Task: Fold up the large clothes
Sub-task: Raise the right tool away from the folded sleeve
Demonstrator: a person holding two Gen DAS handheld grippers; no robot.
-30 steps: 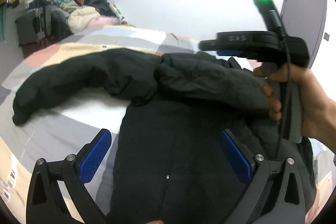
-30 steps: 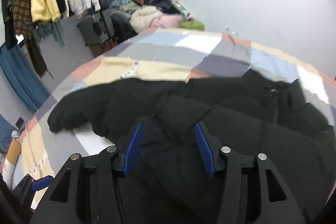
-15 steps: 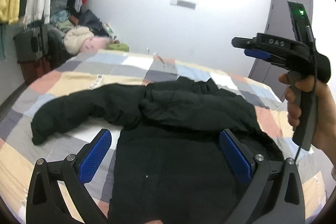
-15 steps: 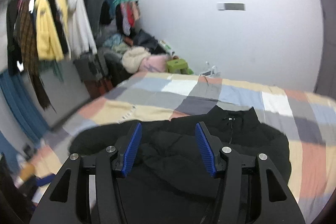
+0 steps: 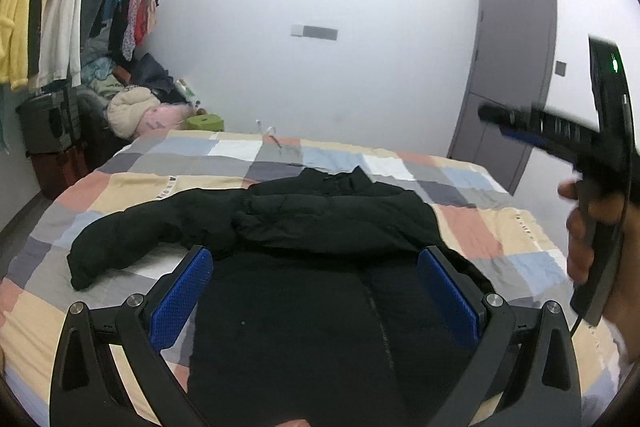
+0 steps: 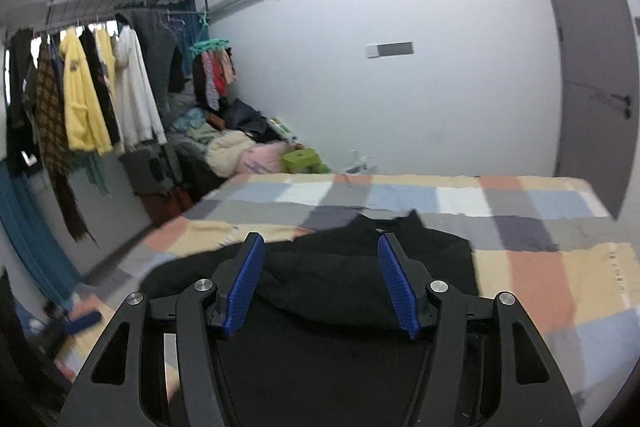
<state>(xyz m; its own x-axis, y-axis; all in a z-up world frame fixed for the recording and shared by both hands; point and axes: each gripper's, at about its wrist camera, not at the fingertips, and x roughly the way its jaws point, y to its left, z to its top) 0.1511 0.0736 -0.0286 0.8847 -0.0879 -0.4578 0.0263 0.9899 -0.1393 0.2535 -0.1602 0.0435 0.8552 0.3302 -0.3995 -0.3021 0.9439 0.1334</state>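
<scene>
Black padded jacket (image 5: 320,267) is seen spread front-up on the checked bedspread (image 5: 472,227), collar toward the far wall, with one sleeve already laid across the chest and the other sleeve (image 5: 132,239) stretched out to the left over the cover. The sleeve-folding step is judged to be half done; the next move is likely to call for the left sleeve to be gripped near its cuff and carried rightward over the body, before the hem is brought up toward the collar. The left gripper (image 5: 320,301) is held above the near part of the jacket, its blue pads (image 5: 182,301) set wide apart, with nothing held or touched. The right gripper (image 6: 320,285) is raised clear at the right, its pads moderately parted and empty. A rail of hanging clothes (image 6: 88,99) is seen at the far left, a grey door (image 5: 508,75) at the far right.
</scene>
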